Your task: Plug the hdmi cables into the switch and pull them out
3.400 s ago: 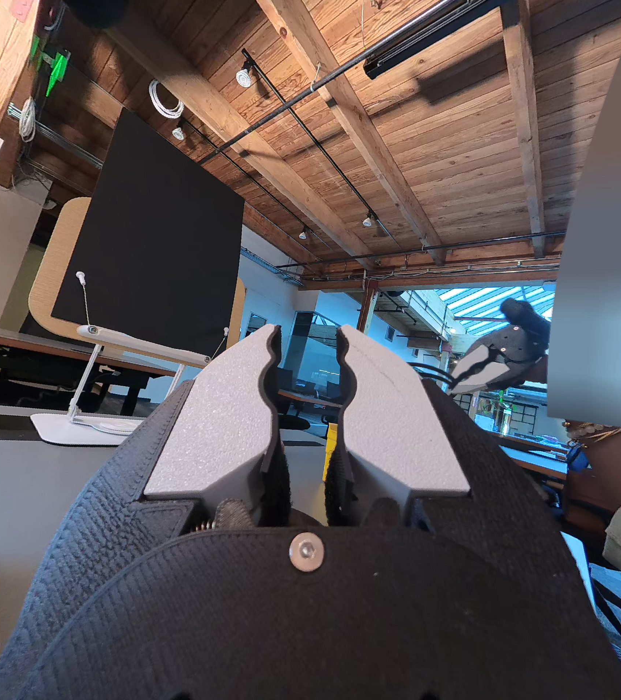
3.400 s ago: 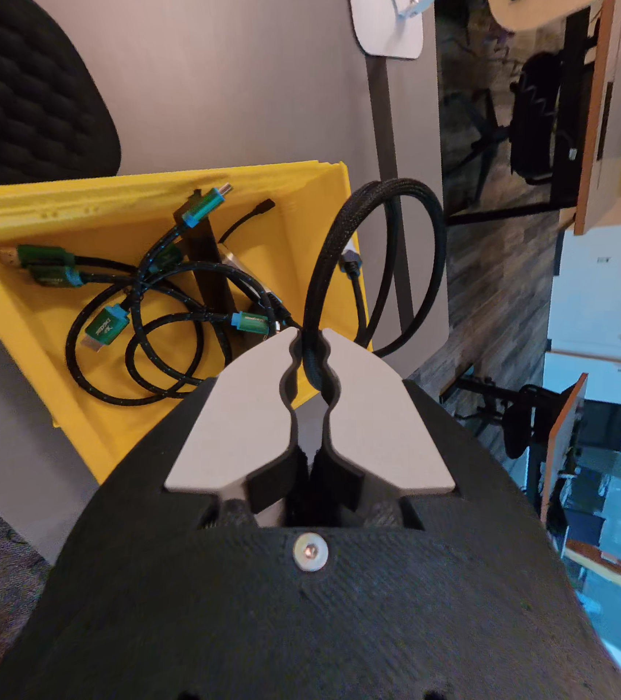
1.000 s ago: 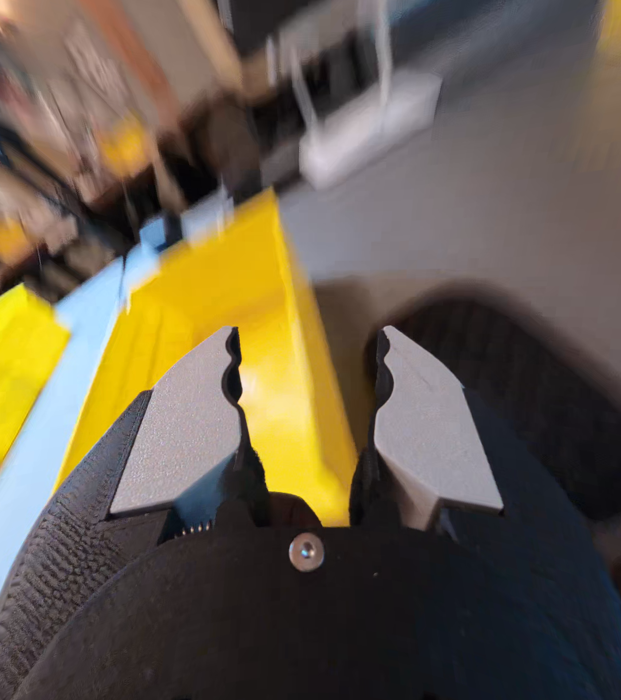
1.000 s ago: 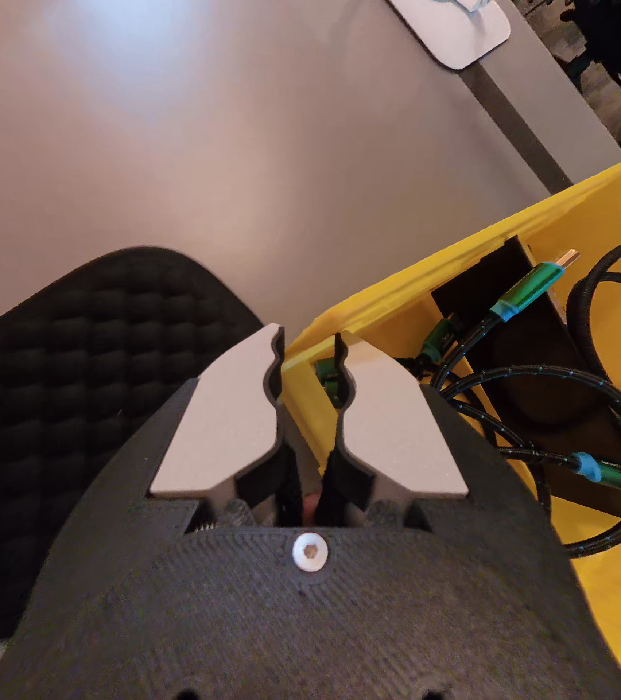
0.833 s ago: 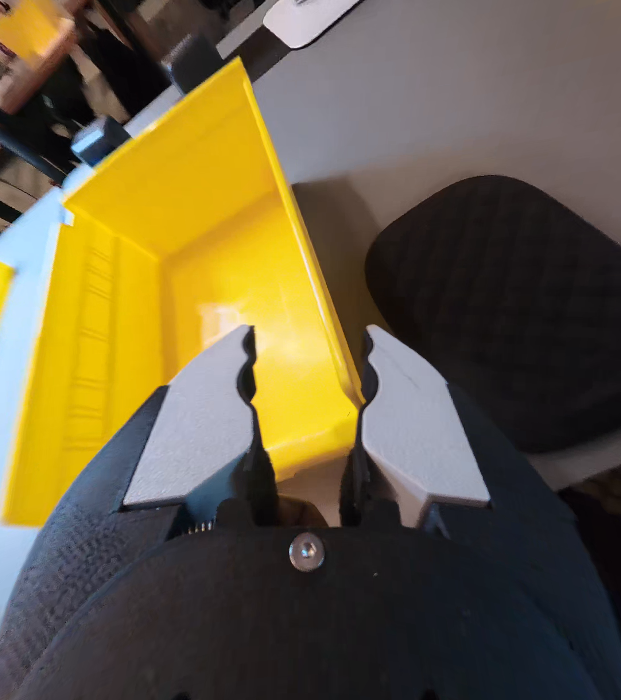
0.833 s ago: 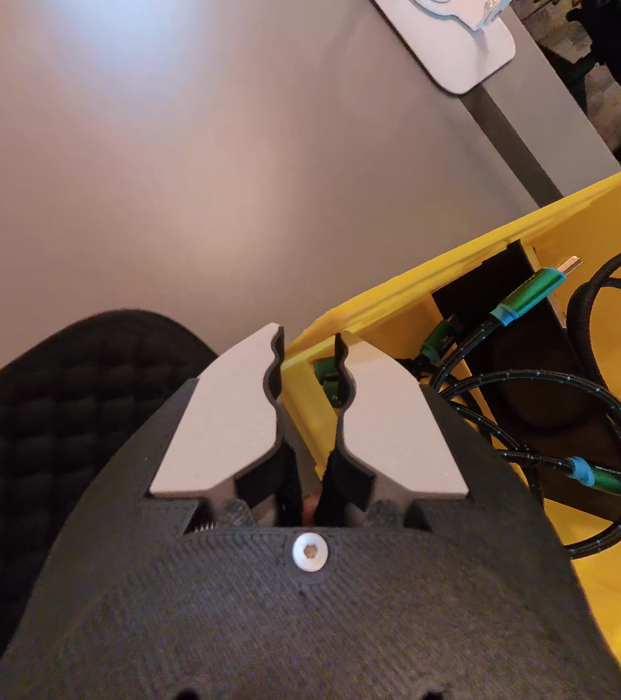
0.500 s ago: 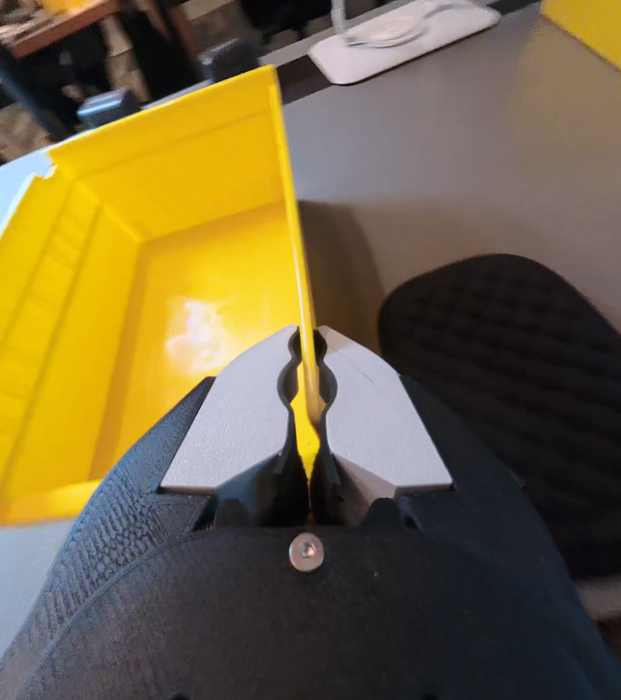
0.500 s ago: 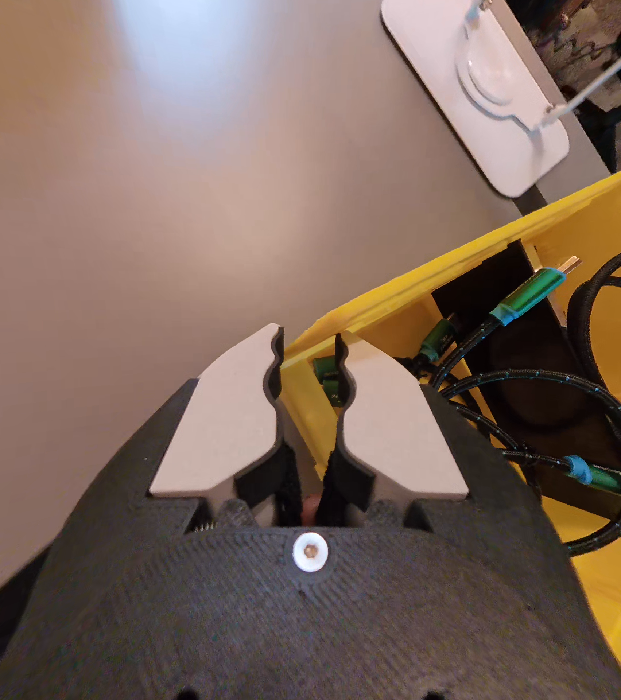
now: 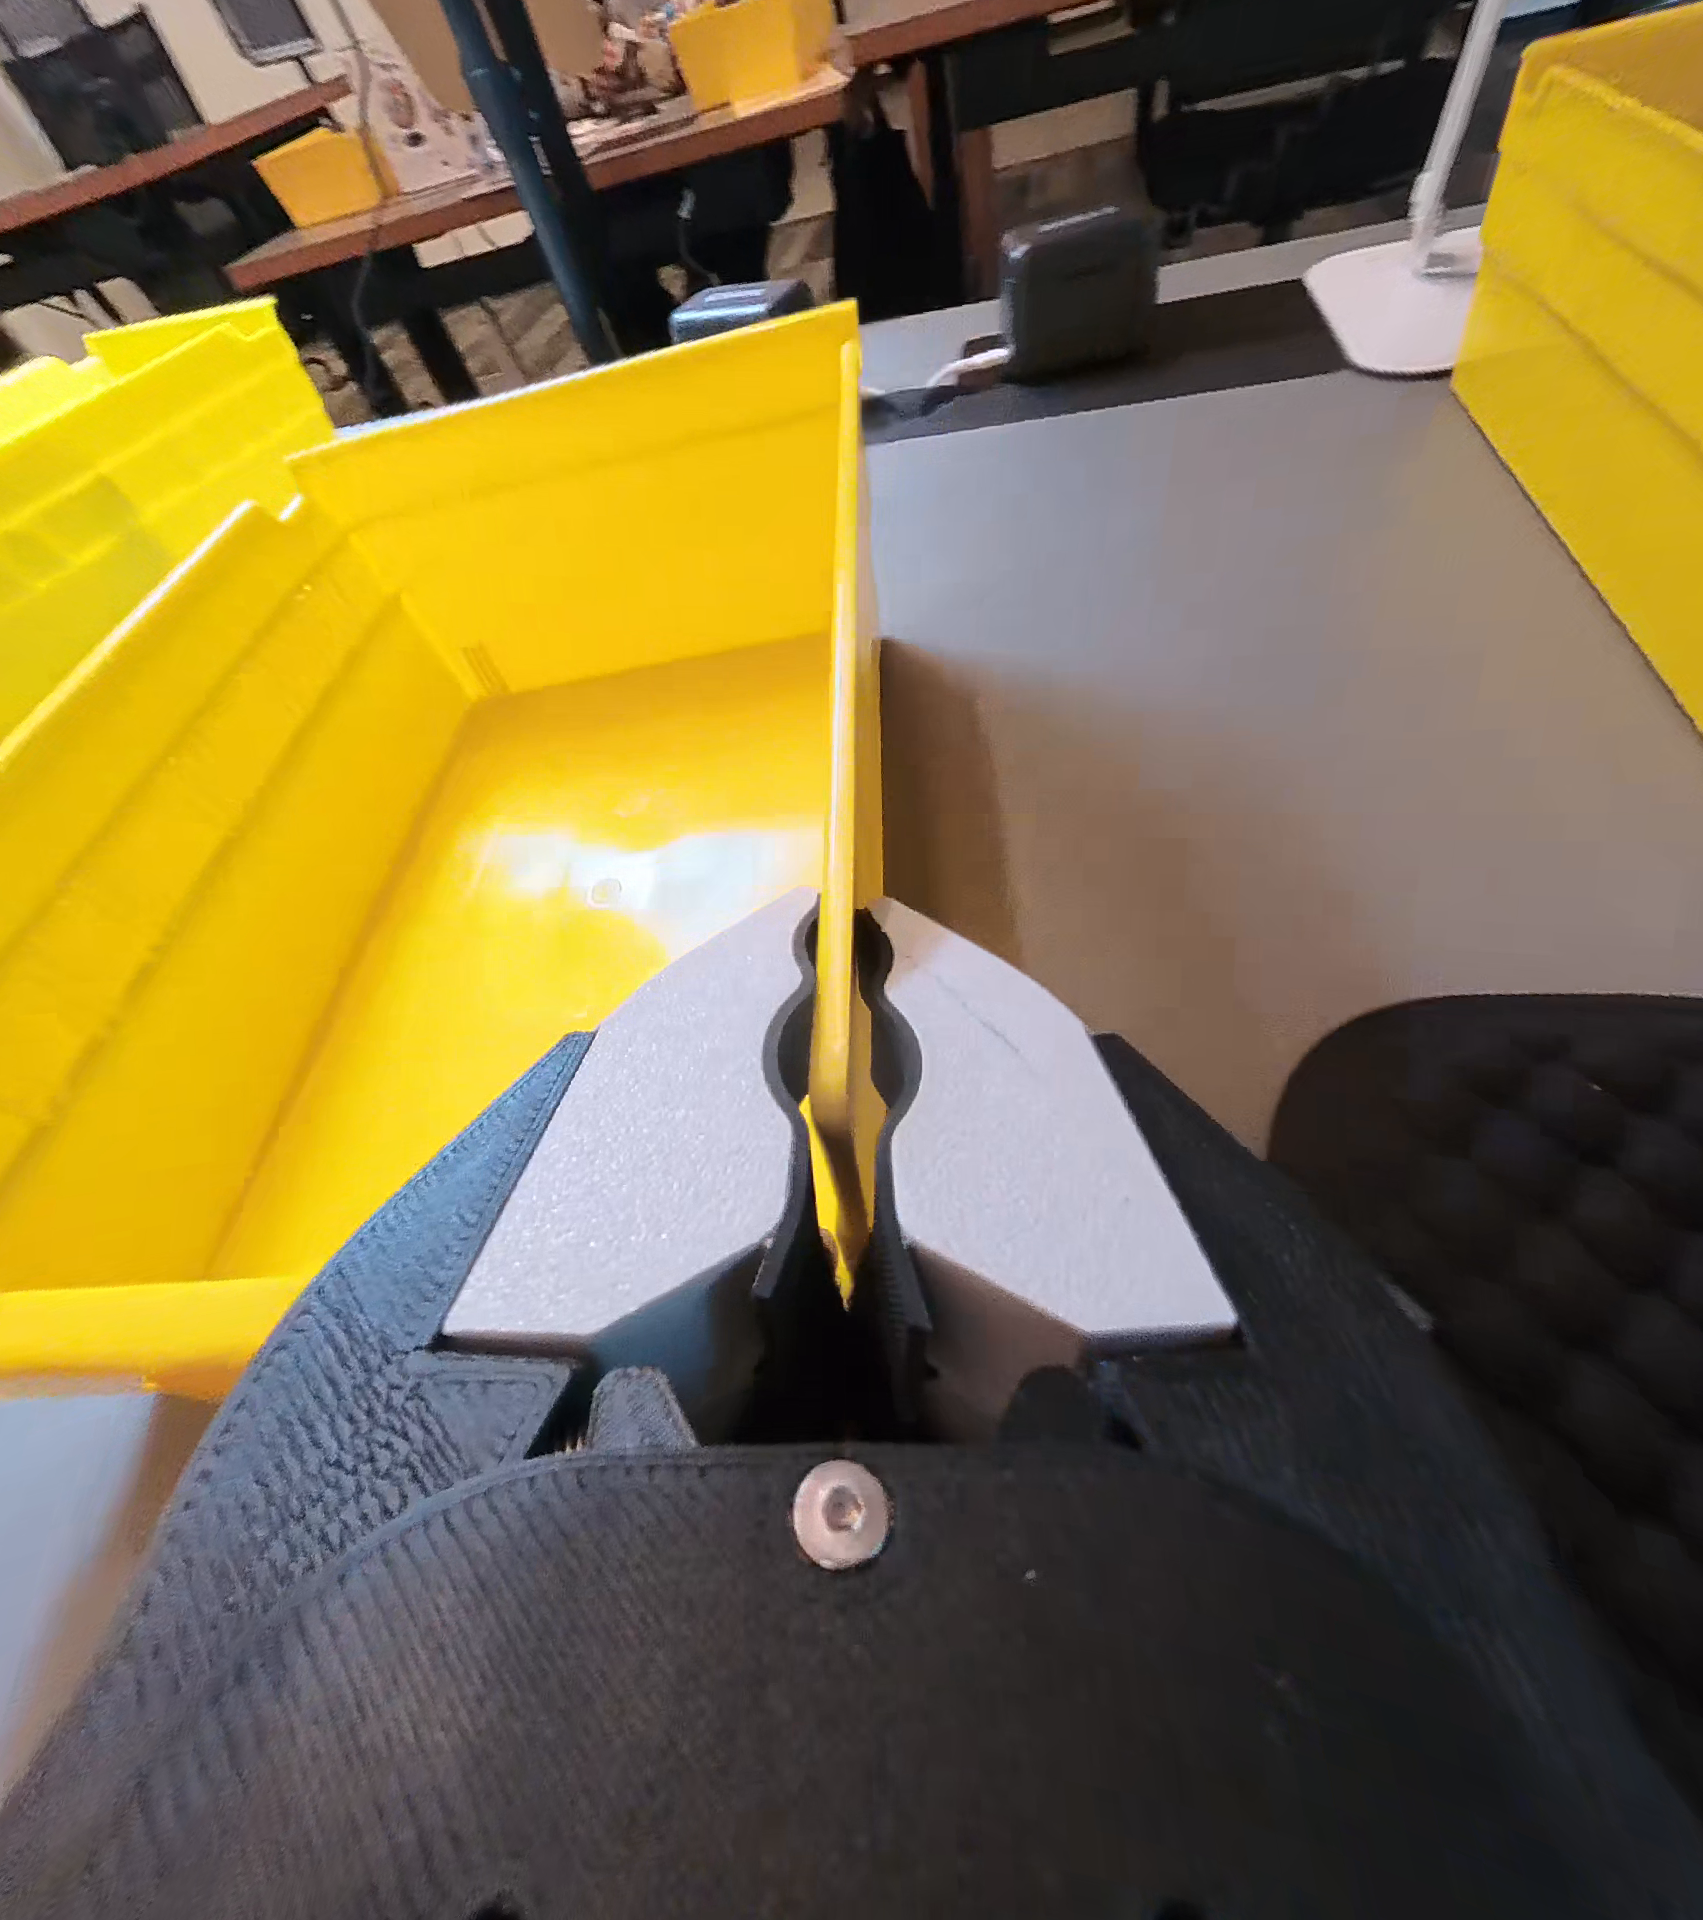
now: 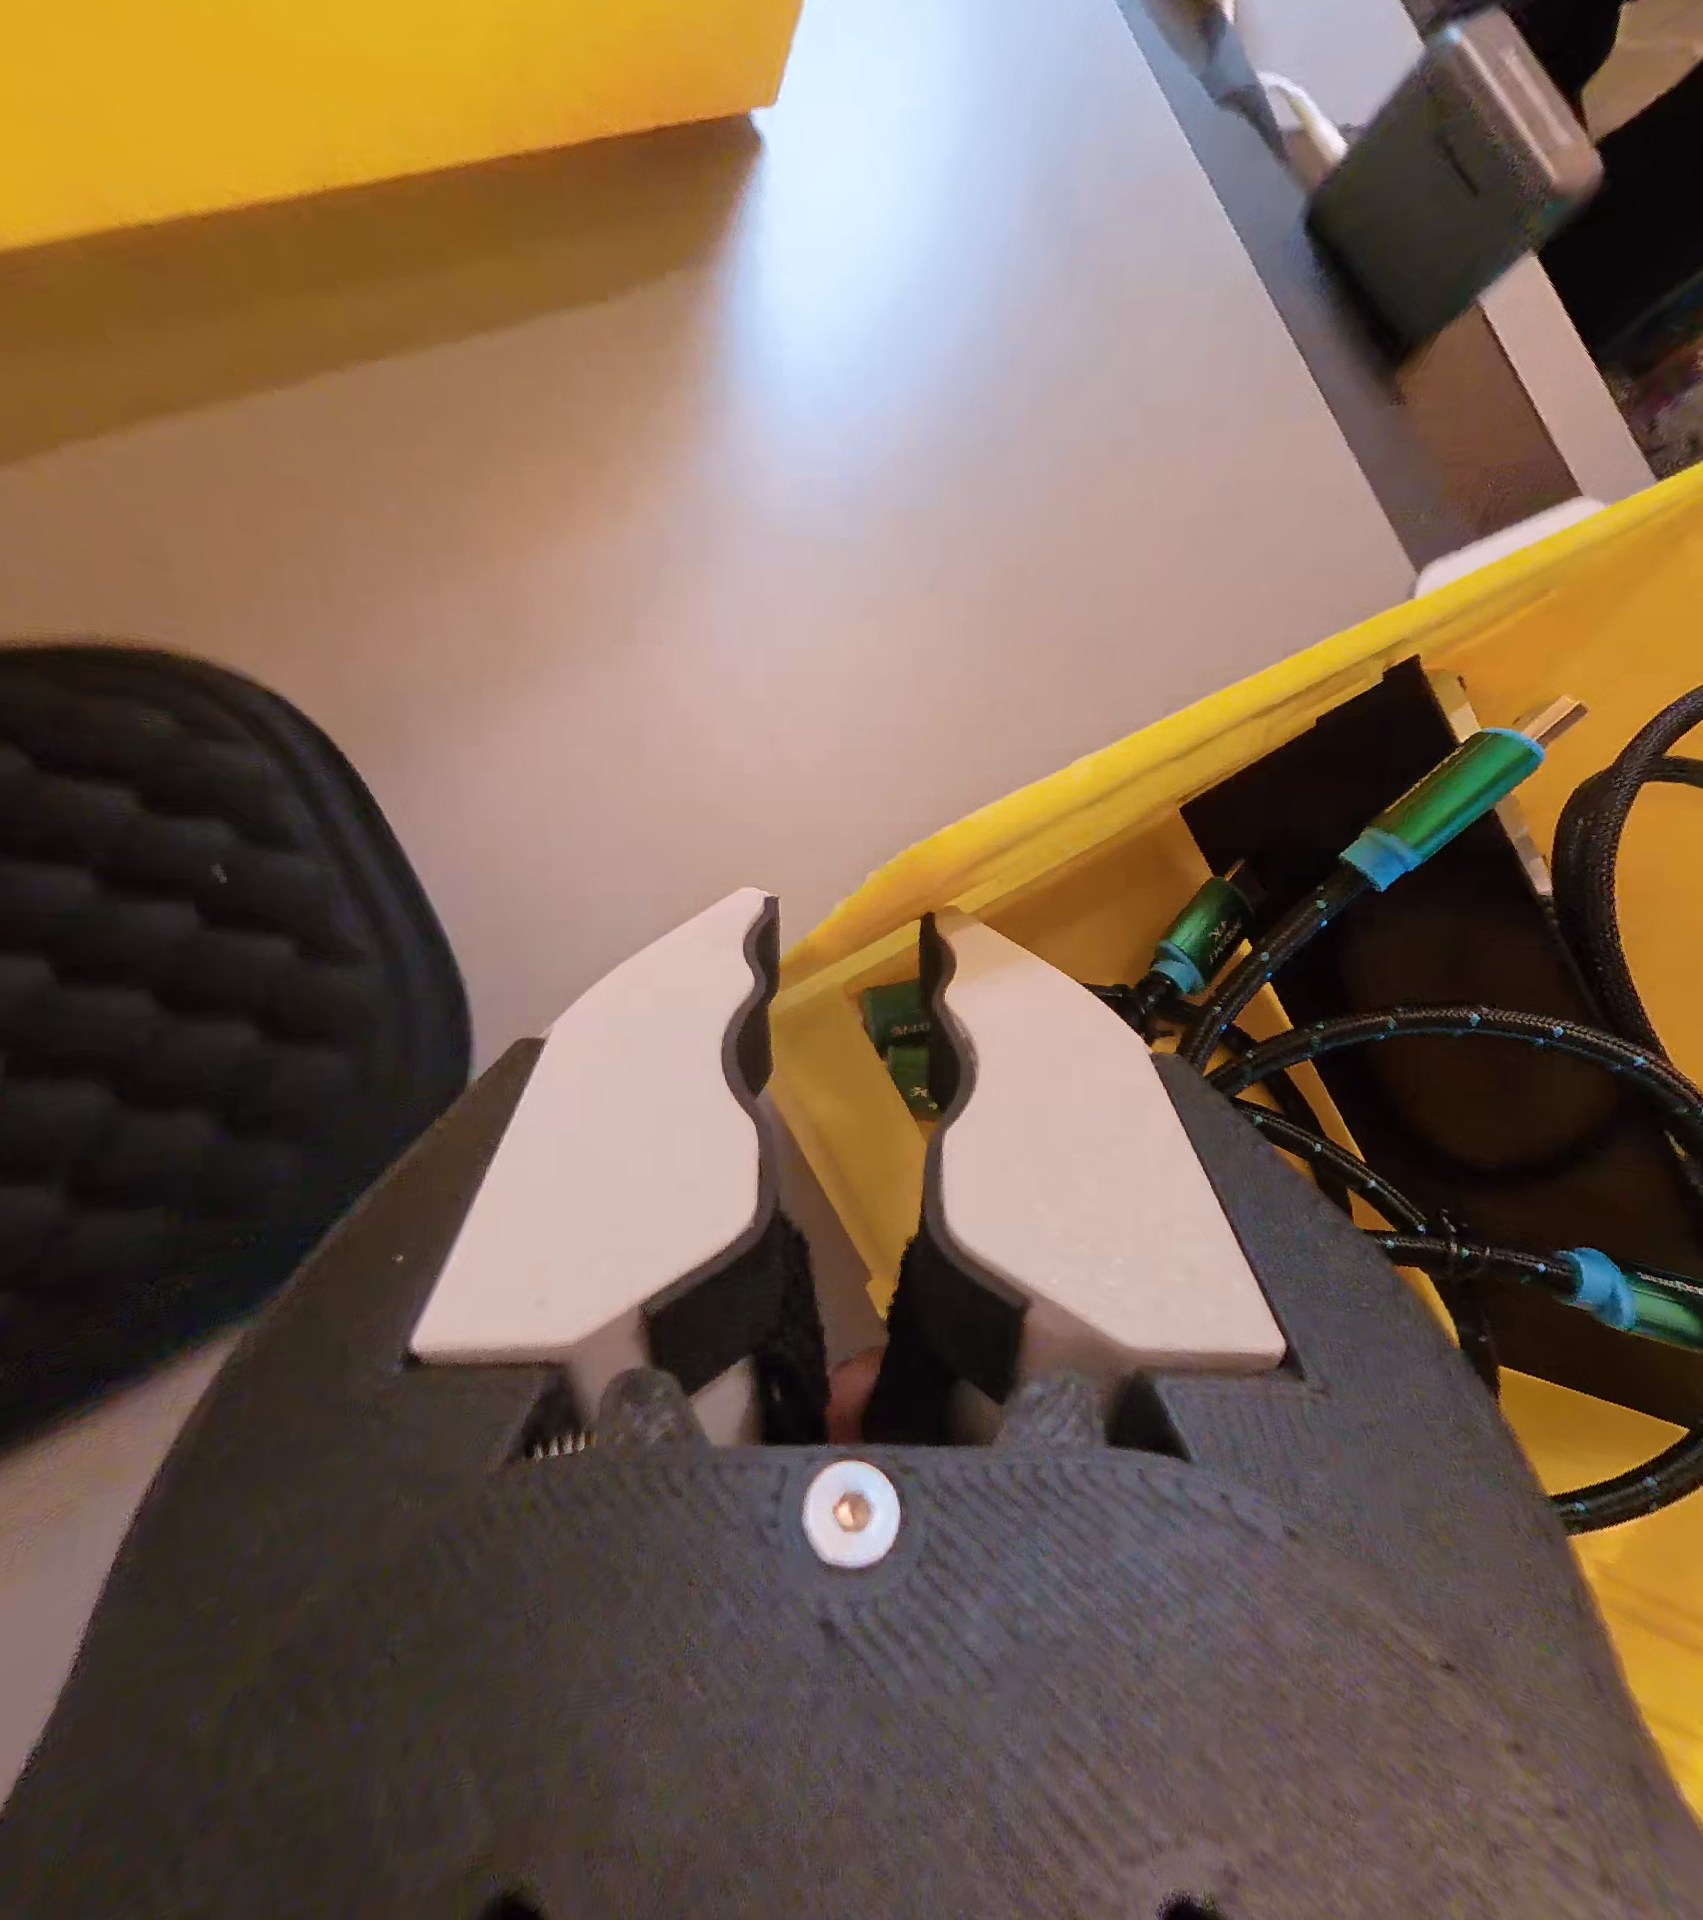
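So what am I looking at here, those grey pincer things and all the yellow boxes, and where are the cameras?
These are two hand-held grippers, each with a camera looking forward along its two grey fingers.

In the left wrist view, the left gripper is shut on the thin side wall of an empty yellow plastic bin.

In the right wrist view, the right gripper straddles the rim of another yellow plastic bin, its jaws narrowly apart; whether it pinches the wall is unclear. That bin holds black braided cables with green metal plugs and a flat black box, probably the switch.

Both bins sit on a grey table, with a black quilted pad nearby.
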`<state>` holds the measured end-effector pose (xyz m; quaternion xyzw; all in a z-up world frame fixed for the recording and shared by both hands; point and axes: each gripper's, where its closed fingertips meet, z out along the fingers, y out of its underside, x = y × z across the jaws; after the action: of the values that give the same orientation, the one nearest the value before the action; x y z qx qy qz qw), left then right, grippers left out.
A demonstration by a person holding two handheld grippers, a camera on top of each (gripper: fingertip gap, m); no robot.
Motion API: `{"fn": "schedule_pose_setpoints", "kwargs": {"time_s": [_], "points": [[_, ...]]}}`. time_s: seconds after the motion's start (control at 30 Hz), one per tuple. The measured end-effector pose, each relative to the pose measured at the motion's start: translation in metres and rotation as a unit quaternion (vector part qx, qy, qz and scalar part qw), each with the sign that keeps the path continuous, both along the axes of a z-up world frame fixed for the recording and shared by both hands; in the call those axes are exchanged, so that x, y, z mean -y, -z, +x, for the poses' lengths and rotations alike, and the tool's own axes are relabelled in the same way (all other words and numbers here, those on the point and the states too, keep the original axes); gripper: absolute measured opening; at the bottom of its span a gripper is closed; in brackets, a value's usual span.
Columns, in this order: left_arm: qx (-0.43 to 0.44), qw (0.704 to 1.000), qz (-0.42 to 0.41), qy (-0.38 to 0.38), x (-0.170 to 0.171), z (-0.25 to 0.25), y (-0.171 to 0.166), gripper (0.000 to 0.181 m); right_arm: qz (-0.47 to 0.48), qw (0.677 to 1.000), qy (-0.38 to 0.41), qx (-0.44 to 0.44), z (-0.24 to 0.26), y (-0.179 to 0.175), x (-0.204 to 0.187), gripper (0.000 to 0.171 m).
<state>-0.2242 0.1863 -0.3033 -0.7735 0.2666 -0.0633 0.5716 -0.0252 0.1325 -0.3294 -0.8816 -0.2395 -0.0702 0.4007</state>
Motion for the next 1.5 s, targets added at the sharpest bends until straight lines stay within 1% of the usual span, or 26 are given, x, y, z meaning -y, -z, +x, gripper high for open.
{"fn": "schedule_pose_setpoints", "kwargs": {"time_s": [0.17,0.33,0.47,0.53,0.6,0.67,0.7,0.73,0.77,0.8,0.87,0.9,0.93,1.0,1.03,1.1,1.17,1.2,1.23,1.27,1.3,1.33,1.37,1.4,1.43,1.5], "points": [[0.003,0.998,0.013,-0.057,-0.010,-0.020,-0.002,0.003,0.013,1.000,-0.019,-0.008,-0.048,-0.001,-0.036,0.027],[0.029,0.997,0.017,-0.076,-0.016,-0.029,-0.003,0.003,0.033,0.998,-0.046,-0.023,-0.090,-0.003,-0.068,0.027],[0.086,0.995,0.004,-0.042,-0.015,-0.019,-0.003,0.008,0.055,0.995,-0.076,-0.030,-0.119,-0.005,-0.089,0.031],[0.115,0.993,0.015,-0.026,-0.012,-0.018,-0.012,0.020,0.062,0.993,-0.089,-0.050,-0.133,-0.005,-0.097,0.032],[0.155,0.988,0.024,0.001,-0.006,-0.016,-0.025,0.030,0.065,0.991,-0.097,-0.067,-0.143,-0.006,-0.104,0.033],[0.195,0.979,0.039,0.044,0.004,-0.017,-0.043,0.037,0.067,0.989,-0.112,-0.072,-0.151,-0.006,-0.108,0.033],[0.208,0.974,0.062,0.057,0.008,-0.024,-0.055,0.041,0.067,0.987,-0.122,-0.073,-0.153,-0.006,-0.107,0.033],[0.213,0.971,0.098,0.054,0.010,-0.039,-0.068,0.044,0.065,0.986,-0.130,-0.080,-0.154,-0.007,-0.104,0.033],[0.214,0.966,0.142,0.024,0.010,-0.061,-0.080,0.047,0.071,0.985,-0.131,-0.092,-0.153,-0.009,-0.101,0.035],[0.217,0.958,0.185,-0.024,0.008,-0.091,-0.090,0.048,0.102,0.980,-0.130,-0.114,-0.153,-0.018,-0.099,0.045],[0.223,0.934,0.245,-0.135,0.004,-0.155,-0.097,0.050,0.185,0.960,-0.118,-0.176,-0.153,-0.047,-0.089,0.060],[0.212,0.927,0.254,-0.174,0.001,-0.181,-0.092,0.055,0.219,0.947,-0.111,-0.208,-0.153,-0.061,-0.082,0.066],[0.193,0.928,0.242,-0.206,-0.004,-0.202,-0.080,0.062,0.244,0.932,-0.114,-0.242,-0.158,-0.073,-0.072,0.073],[0.165,0.937,0.188,-0.243,-0.018,-0.230,-0.048,0.074,0.258,0.910,-0.135,-0.294,-0.178,-0.082,-0.050,0.084],[0.167,0.943,0.164,-0.239,-0.025,-0.234,-0.034,0.076,0.249,0.906,-0.149,-0.306,-0.192,-0.080,-0.040,0.088],[0.196,0.954,0.117,-0.193,-0.034,-0.223,-0.013,0.075,0.223,0.906,-0.182,-0.311,-0.220,-0.068,-0.024,0.089],[0.211,0.964,0.065,-0.152,-0.039,-0.205,0.003,0.073,0.189,0.916,-0.207,-0.286,-0.243,-0.051,-0.019,0.088],[0.195,0.966,0.056,-0.159,-0.038,-0.205,0.006,0.065,0.177,0.928,-0.209,-0.255,-0.247,-0.044,-0.022,0.088],[0.167,0.972,0.041,-0.161,-0.033,-0.204,0.009,0.038,0.169,0.935,-0.205,-0.234,-0.248,-0.040,-0.025,0.087],[0.140,0.980,0.007,-0.138,-0.026,-0.198,0.013,0.019,0.168,0.940,-0.190,-0.227,-0.246,-0.039,-0.029,0.094],[0.132,0.985,-0.034,-0.108,-0.017,-0.189,0.016,0.023,0.171,0.943,-0.173,-0.226,-0.240,-0.039,-0.033,0.098],[0.131,0.986,-0.057,-0.090,-0.011,-0.183,0.014,0.026,0.169,0.944,-0.162,-0.232,-0.235,-0.038,-0.035,0.095],[0.135,0.985,-0.054,-0.093,-0.010,-0.184,0.008,0.034,0.164,0.943,-0.155,-0.246,-0.229,-0.037,-0.036,0.085],[0.144,0.984,-0.030,-0.105,-0.013,-0.186,0.000,0.046,0.159,0.940,-0.146,-0.264,-0.225,-0.037,-0.037,0.079],[0.152,0.982,0.000,-0.114,-0.016,-0.188,-0.006,0.052,0.154,0.938,-0.134,-0.280,-0.220,-0.037,-0.039,0.075],[0.145,0.978,0.036,-0.144,-0.027,-0.194,-0.004,0.055,0.133,0.938,-0.127,-0.294,-0.216,-0.033,-0.041,0.061]]}}
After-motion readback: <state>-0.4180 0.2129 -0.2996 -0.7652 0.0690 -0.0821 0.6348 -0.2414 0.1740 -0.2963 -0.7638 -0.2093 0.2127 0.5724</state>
